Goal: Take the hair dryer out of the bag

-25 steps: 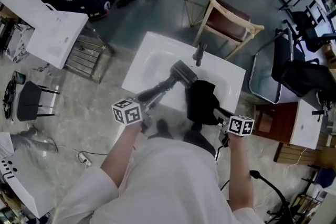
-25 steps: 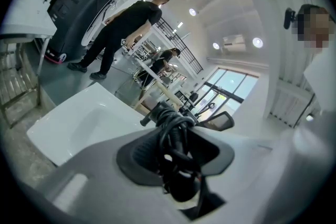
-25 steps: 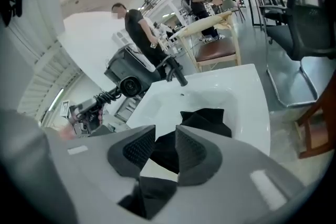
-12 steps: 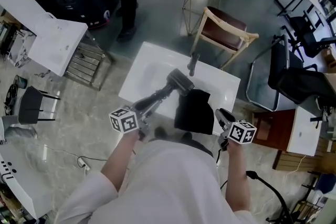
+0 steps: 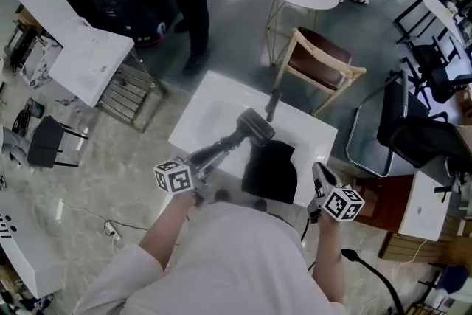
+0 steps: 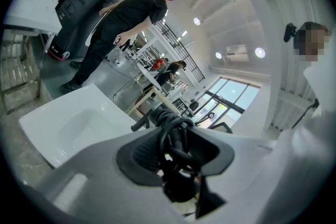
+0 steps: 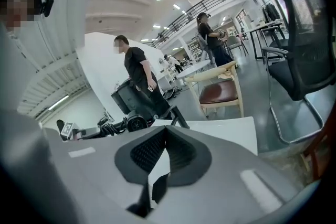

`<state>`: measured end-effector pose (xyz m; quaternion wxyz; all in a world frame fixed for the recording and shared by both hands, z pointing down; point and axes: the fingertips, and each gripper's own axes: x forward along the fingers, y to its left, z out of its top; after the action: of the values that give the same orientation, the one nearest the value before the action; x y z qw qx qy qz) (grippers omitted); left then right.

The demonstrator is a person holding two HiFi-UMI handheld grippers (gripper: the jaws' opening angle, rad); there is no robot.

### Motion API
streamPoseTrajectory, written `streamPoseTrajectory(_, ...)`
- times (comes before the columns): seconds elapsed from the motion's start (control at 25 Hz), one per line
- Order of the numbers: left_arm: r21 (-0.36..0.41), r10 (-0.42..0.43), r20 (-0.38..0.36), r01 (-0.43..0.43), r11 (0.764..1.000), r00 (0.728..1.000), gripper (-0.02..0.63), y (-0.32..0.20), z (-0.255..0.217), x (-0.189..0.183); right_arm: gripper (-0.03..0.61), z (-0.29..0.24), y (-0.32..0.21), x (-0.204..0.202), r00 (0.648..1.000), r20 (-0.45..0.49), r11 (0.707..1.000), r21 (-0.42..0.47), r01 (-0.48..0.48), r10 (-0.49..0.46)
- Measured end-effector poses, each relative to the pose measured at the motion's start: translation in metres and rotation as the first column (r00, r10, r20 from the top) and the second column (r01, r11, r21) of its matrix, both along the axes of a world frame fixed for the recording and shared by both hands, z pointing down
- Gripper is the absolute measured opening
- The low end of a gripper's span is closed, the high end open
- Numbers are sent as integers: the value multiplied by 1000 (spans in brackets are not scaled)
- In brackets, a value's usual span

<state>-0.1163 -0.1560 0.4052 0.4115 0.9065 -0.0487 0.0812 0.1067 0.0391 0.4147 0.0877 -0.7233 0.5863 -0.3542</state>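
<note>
Left gripper (image 5: pixel 208 157) clamps the hair dryer (image 5: pixel 249 127) by its handle and cord, clear of the bag (image 5: pixel 270 170) (limp on the white basin (image 5: pixel 210 111)). Right gripper (image 5: pixel 320 175) is pinched closed and empty. I hold the dryer level and watch the cord for snags.

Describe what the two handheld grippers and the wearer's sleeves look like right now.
The left gripper and right gripper have smooth grey bodies ending in a notch lined with dark ribbed pads. The left cube and right cube are white with black square markers. The person wears a white short-sleeved shirt. The right jaws have just closed on nothing.
</note>
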Motion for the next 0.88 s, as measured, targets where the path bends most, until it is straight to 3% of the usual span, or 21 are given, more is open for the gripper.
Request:
streamPoseTrajectory(0.32,1,-11,13,11,1000,1000,147,3,3,-1,4,1,5,-2,1000,27,998,68,7,-9)
streamPoseTrajectory(0.88,18,-11,9,11,1000,1000,147,1,-2,3,5,1,-1,2,999,-28,999,46,21,-20)
